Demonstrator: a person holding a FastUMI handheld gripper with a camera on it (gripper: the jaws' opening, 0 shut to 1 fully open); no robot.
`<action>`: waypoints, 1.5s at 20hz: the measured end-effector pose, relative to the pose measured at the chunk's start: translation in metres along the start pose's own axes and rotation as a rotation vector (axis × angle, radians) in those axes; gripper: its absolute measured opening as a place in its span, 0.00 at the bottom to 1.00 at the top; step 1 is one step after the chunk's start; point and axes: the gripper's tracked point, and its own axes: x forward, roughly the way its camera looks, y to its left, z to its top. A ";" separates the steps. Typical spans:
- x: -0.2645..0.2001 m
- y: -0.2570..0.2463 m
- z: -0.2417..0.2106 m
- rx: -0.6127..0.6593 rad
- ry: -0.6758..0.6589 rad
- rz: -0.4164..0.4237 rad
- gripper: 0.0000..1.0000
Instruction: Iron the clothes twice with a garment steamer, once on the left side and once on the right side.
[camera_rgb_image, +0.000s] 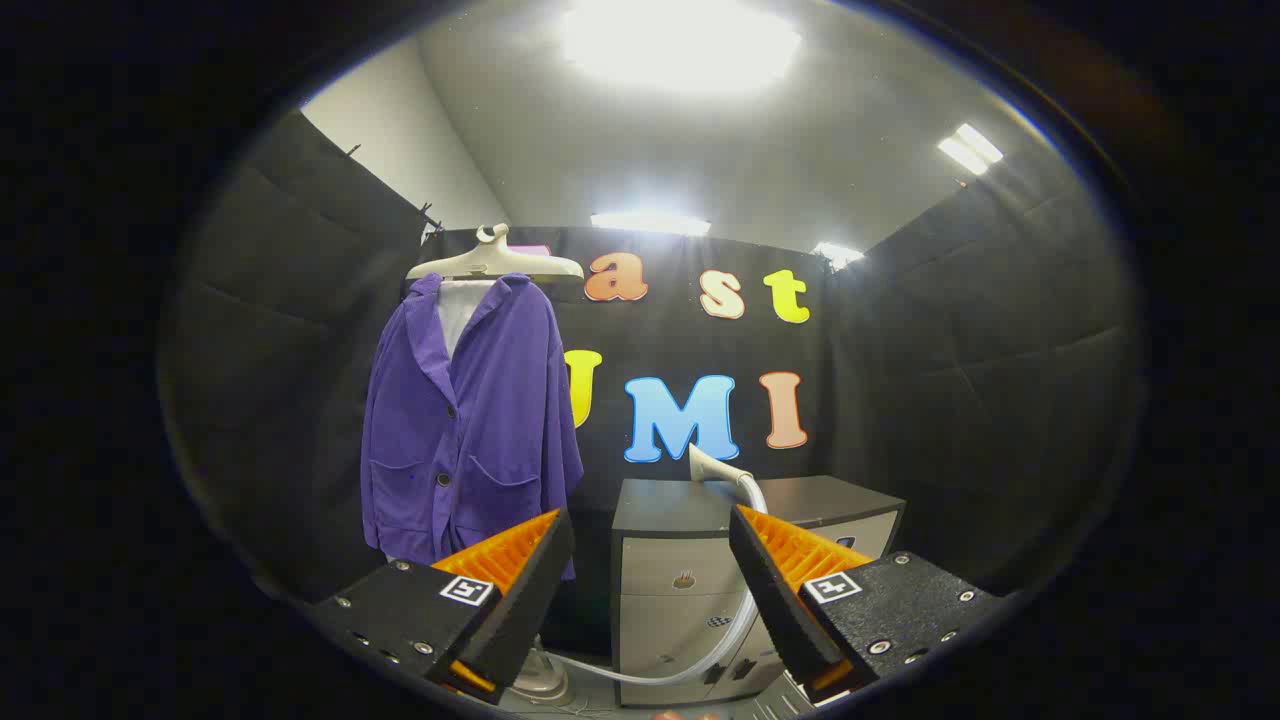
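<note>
Furthest left hangs the purple button-front jacket (465, 420) on a pale plastic hanger (497, 260), draped against the black booth wall, its hem dropping behind the left finger. The gripper (650, 570) has its fingers spread wide apart with nothing between them. Low down beside the left finger sits what looks like a pale rounded steamer base (545, 680) on the floor, and from it a translucent hose (700, 650) loops rightward and climbs up to the white steamer head (712, 465), which rests on top of the grey two-drawer cabinet (690, 590), just ahead of and between the fingers, nearer the right one. The task looks barely begun: the steamer head is not yet picked up and the jacket is untouched. From here the risks are mostly in the grasp and the hose. The head is small, and a pinch off-centre could tip it off the cabinet top. Once lifted, the hose may drag or snag on the cabinet edge and pull the head askew on the way to the jacket. The loosely hung jacket may also swing away under pressure.
</note>
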 end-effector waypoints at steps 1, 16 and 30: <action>0.001 0.001 0.000 0.001 0.003 -0.001 0.96; -0.011 0.001 -0.012 -0.022 0.036 -0.038 0.96; 0.017 -0.045 0.041 -0.017 -0.004 -0.091 0.96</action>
